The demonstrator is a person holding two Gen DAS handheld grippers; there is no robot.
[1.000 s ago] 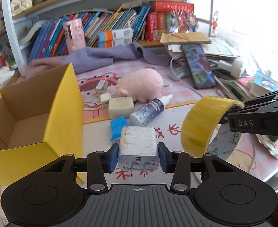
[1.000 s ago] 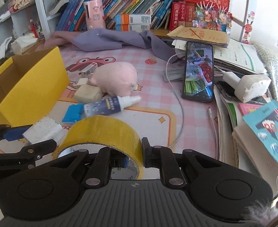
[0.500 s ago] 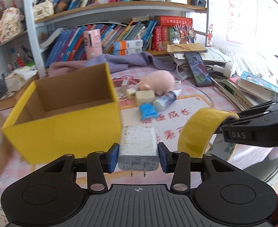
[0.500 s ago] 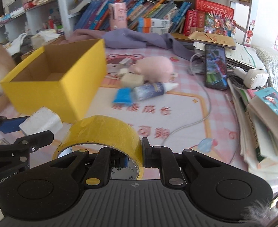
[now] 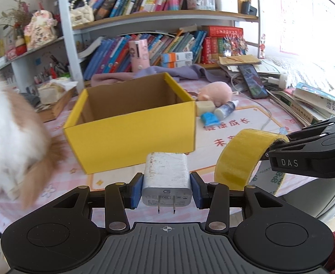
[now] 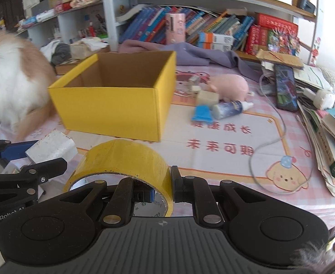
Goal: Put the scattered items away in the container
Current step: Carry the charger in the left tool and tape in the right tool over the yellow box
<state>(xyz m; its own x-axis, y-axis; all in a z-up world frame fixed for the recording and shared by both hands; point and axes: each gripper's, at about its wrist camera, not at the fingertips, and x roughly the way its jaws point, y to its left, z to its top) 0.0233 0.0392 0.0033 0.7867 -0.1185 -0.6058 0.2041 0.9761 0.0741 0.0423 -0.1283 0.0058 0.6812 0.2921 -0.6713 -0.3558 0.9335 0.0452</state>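
My left gripper (image 5: 166,190) is shut on a white plug charger (image 5: 166,178), prongs toward the camera, held in front of the open yellow box (image 5: 133,134). My right gripper (image 6: 161,188) is shut on the wall of a yellow tape roll (image 6: 124,159), seen beside the charger as the tape roll (image 5: 240,155) in the left wrist view. The yellow box (image 6: 112,105) stands empty ahead. To its right lie a pink plush pig (image 6: 230,86), a spray bottle (image 6: 230,109), a blue packet (image 6: 201,113) and a beige block (image 6: 207,97).
A fluffy white and tan animal (image 5: 10,141) is at the table's left edge, blurred, close to the box. A phone (image 6: 286,86), a white cable (image 6: 272,141) and stacked books (image 6: 327,137) fill the right side. Bookshelves and a purple cloth (image 6: 190,52) stand behind.
Both grippers pulled back from the table and shifted left with their loads, so the box now sits in the middle ahead. The furry animal came into view at the left.
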